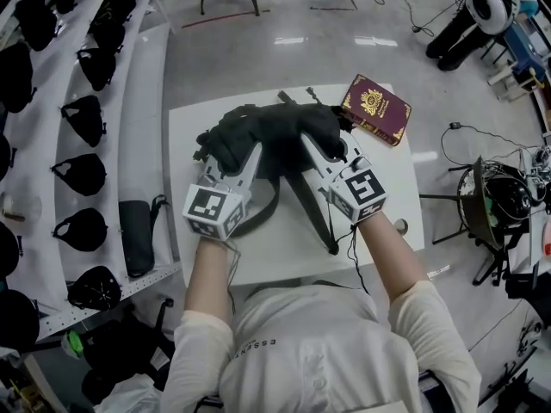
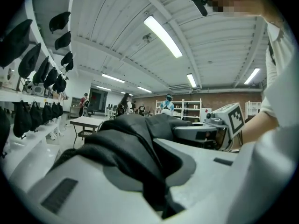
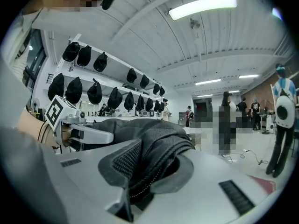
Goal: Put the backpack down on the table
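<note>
Black fabric backpack hangs bunched low over the white table's far middle, long axis left-right. The left gripper and right gripper each pinch its near edge, jaws nearly closed on fabric.

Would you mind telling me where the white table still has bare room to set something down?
The widest bare patch of the table lies between the book, the right claw and the right edge. A narrower strip runs along the near edge, beside the straps. The middle and far side are crowded by the backpack and the left claw.
</note>
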The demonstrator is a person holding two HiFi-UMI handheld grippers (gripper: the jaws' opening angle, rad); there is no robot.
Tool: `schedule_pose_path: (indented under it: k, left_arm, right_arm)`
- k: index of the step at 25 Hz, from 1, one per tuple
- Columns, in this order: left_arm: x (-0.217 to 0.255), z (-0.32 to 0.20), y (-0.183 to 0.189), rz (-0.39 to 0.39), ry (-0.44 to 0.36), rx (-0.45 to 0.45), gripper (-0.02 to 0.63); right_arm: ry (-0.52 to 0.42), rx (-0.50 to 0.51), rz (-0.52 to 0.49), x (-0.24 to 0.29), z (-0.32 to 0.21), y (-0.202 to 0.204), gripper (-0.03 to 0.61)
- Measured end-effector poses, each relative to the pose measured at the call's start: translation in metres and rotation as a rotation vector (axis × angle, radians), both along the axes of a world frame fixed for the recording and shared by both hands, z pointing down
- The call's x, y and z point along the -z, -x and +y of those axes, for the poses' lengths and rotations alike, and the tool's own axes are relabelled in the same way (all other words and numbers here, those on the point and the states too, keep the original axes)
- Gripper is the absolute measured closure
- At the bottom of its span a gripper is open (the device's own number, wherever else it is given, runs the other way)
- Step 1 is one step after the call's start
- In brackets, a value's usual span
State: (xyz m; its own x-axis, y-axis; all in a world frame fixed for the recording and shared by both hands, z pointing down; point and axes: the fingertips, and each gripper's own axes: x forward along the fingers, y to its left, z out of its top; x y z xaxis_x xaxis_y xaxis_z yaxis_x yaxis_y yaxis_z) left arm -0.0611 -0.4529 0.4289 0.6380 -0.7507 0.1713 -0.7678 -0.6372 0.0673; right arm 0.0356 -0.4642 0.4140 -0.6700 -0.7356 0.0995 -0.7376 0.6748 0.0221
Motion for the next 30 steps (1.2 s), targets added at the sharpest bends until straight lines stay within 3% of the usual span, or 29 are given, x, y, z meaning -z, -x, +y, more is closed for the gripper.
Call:
schedule_pose_path:
  k: [9,30]
  left_arm:
    - [-0.022,0.044,-0.001,0.011,0.028,0.000,0.548]
    - [-0.075,0.148,-0.008,0.056,-0.013,-0.046,0.535]
  right_arm:
    - [0.046,0.019,-0.002,-0.020,0.043,-0.001,0.500]
    - [0.119,0.056,-0.050,-0.074,0.143,-0.014,0.486]
